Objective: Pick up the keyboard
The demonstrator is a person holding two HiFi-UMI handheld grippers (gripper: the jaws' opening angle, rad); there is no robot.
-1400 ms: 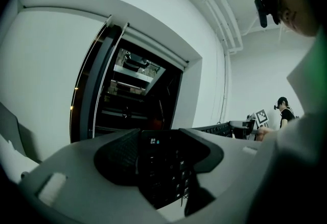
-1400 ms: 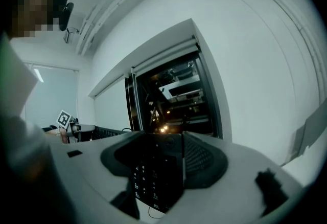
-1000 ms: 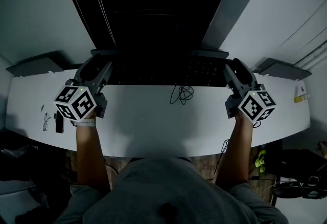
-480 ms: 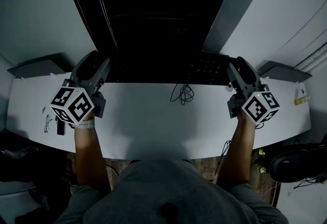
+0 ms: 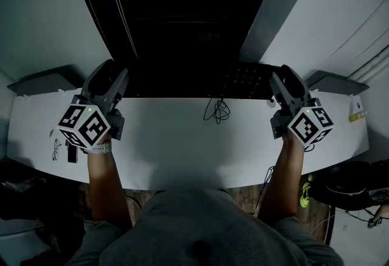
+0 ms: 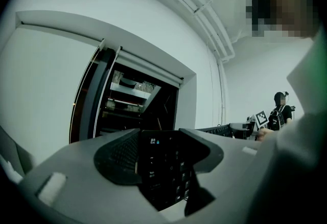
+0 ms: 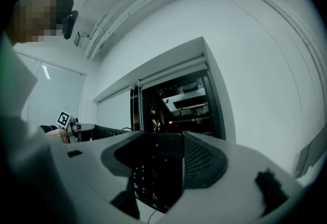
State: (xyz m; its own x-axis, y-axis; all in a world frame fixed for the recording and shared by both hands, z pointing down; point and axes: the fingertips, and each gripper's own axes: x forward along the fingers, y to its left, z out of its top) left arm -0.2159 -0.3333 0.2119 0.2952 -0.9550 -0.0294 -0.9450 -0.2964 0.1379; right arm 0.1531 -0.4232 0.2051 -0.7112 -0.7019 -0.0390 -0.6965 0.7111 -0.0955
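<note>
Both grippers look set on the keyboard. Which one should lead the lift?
Neither alone. The left gripper is shut on the keyboard's Esc end and the right gripper on its number-pad end, so a level lift probably needs both together. The cable trails near the middle, favouring neither.

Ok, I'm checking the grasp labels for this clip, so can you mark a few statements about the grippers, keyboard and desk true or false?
1. The left gripper is shut on the end of the keyboard that has the Esc key. True.
2. The right gripper is open and empty. False: it is shut on the keyboard's other end, the number-pad end.
3. The keyboard is white. False: it is black.
4. A looped dark cable shows against the white desk near the keyboard's middle. True.
</note>
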